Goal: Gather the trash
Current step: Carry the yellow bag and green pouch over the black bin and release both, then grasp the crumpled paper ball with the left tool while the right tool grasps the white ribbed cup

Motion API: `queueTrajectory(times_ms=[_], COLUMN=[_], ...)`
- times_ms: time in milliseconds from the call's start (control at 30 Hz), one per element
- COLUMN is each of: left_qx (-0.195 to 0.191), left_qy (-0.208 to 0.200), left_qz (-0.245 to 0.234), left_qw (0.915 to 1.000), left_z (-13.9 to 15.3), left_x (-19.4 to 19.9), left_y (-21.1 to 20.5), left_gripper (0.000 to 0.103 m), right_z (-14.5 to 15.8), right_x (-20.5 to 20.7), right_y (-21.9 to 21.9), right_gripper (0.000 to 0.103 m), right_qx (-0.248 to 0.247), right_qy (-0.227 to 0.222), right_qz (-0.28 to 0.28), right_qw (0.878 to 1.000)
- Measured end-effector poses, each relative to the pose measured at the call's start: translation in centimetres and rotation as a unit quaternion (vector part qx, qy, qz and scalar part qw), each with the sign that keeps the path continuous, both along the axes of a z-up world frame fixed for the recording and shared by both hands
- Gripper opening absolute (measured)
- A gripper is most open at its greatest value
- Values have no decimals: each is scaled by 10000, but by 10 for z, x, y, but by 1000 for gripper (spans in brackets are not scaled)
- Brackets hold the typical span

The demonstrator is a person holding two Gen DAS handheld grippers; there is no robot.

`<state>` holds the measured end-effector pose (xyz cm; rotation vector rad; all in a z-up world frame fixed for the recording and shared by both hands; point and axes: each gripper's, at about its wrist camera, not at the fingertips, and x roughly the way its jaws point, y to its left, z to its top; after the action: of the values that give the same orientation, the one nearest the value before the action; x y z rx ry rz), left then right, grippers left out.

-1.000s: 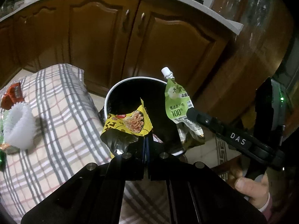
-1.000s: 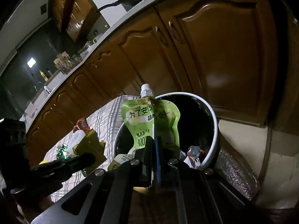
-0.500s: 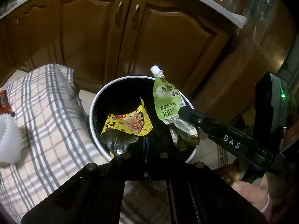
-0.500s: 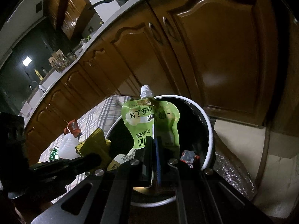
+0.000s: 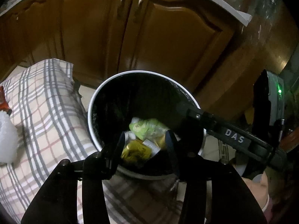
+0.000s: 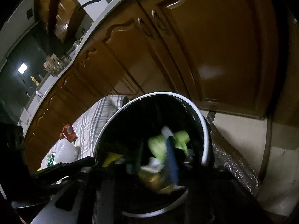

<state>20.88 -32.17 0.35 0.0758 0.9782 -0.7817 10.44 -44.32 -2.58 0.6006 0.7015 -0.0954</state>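
1. Left hand-held gripper (image 5: 144,140): jaws apart over the mouth of the trash bin (image 5: 93,100), nothing between them. They have just been opening.
2. Yellow snack wrapper (image 5: 135,150) is loose inside the bin, lying on the other trash at the bottom, seen through the gap between the left fingers.
3. Right hand-held gripper (image 6: 155,160): own view is motion-blurred, but the two fingers stand apart with nothing pinched. Its jaws have just been opening too. In the left wrist view its arm, marked "DAS", reaches in from the right across the bin rim.
4. Green drink pouch (image 5: 147,128) is inside the bin, lying on its side just above the yellow wrapper in the left view; in the right view it is a green blur with a white cap behind the right fingers. Cannot tell whether it has settled.
5. Bin: white rim, black liner, sits just beside a plaid cloth (image 5: 43,112) that covers the surface on its left.
6. On the cloth, well apart from the bin: a white foam net sleeve (image 5: 6,140) and a red wrapper (image 5: 3,102) at the left edge.
7. Brown cabinet doors (image 5: 168,43) behind the bin.
8. A hand (image 5: 256,192) on the right gripper's grip shows at lower right.
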Motion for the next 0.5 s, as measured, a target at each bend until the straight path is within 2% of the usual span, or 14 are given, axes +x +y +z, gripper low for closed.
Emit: queueTrajectory(times_ms=[133, 267, 500], left_qx=[-95, -183, -278], left_qy=[-35, -101, -114], left_qz=[164, 403, 990], left_qw=[9998, 9990, 9946], left_z=[1, 1, -5], left_x=[-7, -17, -31], left_y=[18, 44, 102], left_gripper=[51, 55, 56], right_z=[2, 7, 19], right_x=[-6, -15, -33], right_y=[3, 14, 51], right_gripper=[53, 77, 82], right_qx=[73, 90, 5], right_qy=[-126, -291, -559], right_qz=[15, 63, 253], right_qw=[9999, 9995, 9981])
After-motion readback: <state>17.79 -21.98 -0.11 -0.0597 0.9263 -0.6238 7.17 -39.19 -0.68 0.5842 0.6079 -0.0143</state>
